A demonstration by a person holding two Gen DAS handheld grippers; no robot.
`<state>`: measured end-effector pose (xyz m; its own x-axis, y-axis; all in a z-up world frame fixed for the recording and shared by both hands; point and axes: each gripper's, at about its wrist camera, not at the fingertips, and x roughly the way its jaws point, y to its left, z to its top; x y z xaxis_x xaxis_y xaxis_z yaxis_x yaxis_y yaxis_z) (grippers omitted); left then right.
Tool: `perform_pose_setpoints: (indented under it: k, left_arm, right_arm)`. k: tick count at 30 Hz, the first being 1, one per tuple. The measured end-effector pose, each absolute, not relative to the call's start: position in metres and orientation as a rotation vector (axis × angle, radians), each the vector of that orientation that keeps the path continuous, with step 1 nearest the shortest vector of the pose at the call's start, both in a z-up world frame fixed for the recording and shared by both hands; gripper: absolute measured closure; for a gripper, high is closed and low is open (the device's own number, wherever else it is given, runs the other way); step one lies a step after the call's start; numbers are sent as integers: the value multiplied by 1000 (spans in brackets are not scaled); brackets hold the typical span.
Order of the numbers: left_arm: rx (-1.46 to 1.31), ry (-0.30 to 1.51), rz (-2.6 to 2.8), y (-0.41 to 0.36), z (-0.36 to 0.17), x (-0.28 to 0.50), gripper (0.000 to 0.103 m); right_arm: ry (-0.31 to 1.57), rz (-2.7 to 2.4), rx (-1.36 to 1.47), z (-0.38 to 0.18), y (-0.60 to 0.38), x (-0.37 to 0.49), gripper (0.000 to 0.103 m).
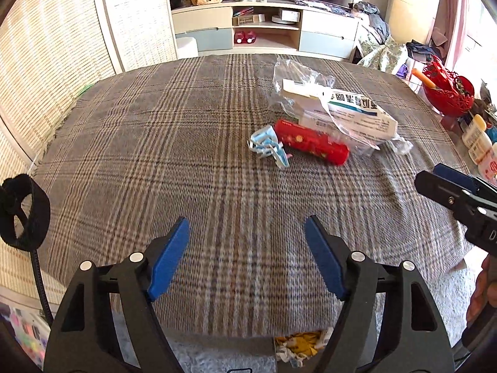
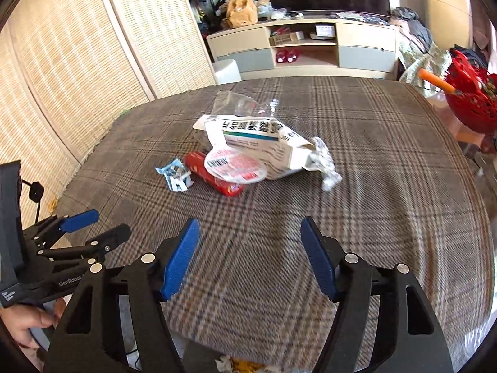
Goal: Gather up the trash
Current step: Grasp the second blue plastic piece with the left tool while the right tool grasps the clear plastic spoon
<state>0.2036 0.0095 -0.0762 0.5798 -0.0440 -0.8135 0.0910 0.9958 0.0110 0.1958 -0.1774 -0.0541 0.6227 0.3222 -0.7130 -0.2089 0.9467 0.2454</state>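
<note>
- A table covered by a plaid cloth (image 1: pixel 155 161) is seen filling both views
- A heap of trash is found near the cloth's middle: a white printed packet (image 2: pixel 264 146) under clear plastic wrap (image 1: pixel 298 74), with a round barcoded lid (image 2: pixel 236 166) leaning on it
- A red tube (image 1: pixel 312 143) is laid against the packet, a crumpled blue wrapper (image 1: pixel 268 147) touching its end
- The left gripper (image 1: pixel 247 248) and right gripper (image 2: pixel 250 250) are held apart from the heap, jaws spread with nothing between them
</note>
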Motion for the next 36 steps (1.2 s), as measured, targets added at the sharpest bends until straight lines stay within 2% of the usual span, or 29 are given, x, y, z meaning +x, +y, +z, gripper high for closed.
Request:
perform_pose_setpoints:
  k: [20,23,28,30,34,36]
  left_arm:
    - [28,952,-48,26,-83,284,31]
    - [23,951,-61,20,-85,289,31]
    - [25,961,-79,10,-90,299,31]
    - [25,970,-86,6,-94,303,33]
    - [27,1003,-106,0,-107,311,43]
    - [14,1020,-128,-3,-114,313,54]
  right_arm:
    - [879,373,-21,-77,-125,275,37]
    - [890,386,-15,-82,-128,281,51]
    - [881,419,16,-79,-136,287,66]
    - [892,425,24,-80,-140,289,76]
    - [890,445,52,-81,-146,289,76]
    - [894,454,53,-83,-146,289,77]
